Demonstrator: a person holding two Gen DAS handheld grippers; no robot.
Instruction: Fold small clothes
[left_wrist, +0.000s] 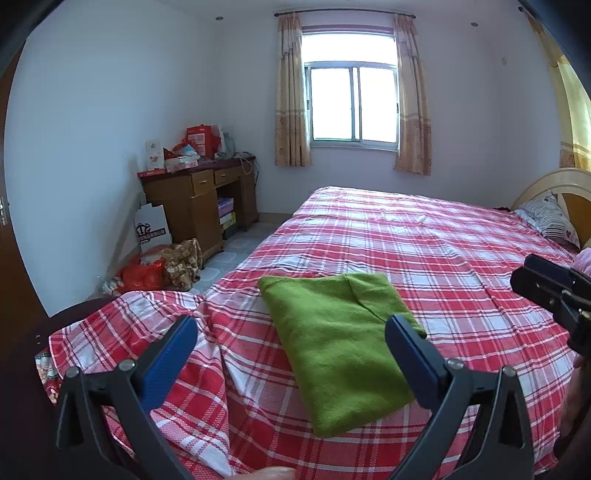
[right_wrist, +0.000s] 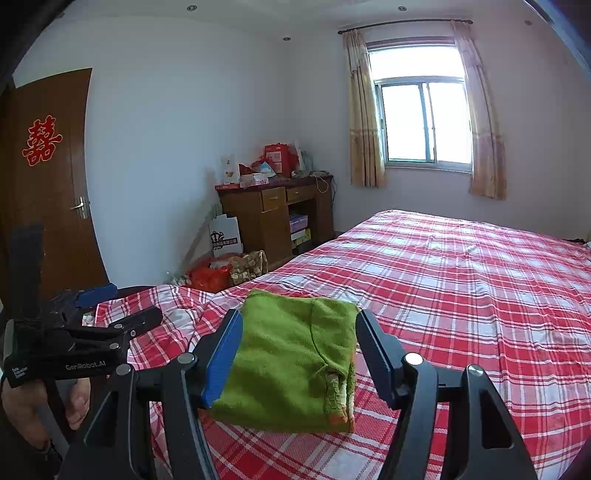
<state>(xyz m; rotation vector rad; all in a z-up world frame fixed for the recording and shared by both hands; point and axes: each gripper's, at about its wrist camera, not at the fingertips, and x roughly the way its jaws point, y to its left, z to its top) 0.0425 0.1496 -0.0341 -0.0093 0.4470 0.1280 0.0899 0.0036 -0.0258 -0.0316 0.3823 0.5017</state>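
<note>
Green garment lies folded into a rough rectangle on the bed, near its foot-end corner, flat on the red-and-white plaid sheet. From my right wrist camera I see an orange-trimmed cuff or hem peeking out at the fold's near right edge.

My left gripper is spread wide, nothing in it, hovering above the garment's near part; the blue pads sit either side of it in view, not touching the cloth as far as I can tell.

My right gripper is also parted, empty, framing the garment between both fingers; can't tell whether the pads touch the fabric.

Each gripper shows in the other's camera: right one at the bed's right side, left one off the bed's left edge, held by my left hand.

Sheet is bunched and wrinkled just left of the garment. A pillow lies at the headboard end, well apart from the garment.
</note>
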